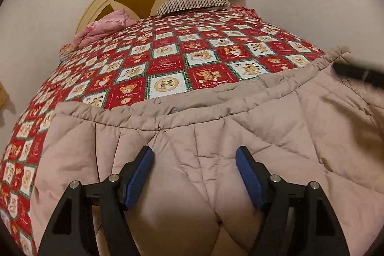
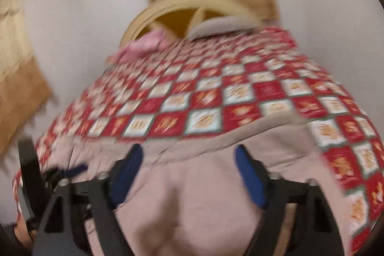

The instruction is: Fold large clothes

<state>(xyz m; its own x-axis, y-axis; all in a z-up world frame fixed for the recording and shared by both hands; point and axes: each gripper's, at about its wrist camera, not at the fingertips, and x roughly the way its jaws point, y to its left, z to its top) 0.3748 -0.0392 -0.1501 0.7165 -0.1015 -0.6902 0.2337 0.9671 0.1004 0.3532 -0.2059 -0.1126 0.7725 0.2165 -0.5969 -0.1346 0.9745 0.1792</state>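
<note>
Left gripper (image 1: 194, 155) jaws spread, nothing pinched, above beige quilted coat (image 1: 216, 136); right gripper (image 2: 189, 155) likewise spread; coat on bear-print bedspread (image 1: 168, 56)

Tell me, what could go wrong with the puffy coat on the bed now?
1. Both the left gripper and the right gripper are open above the puffy beige coat; its thick padding might spring back and undo a fold.
2. The smooth fabric could slip from the blue pads if only a thin pinch is taken.
3. Tugging it might drag and wrinkle the red bear quilt underneath.
</note>
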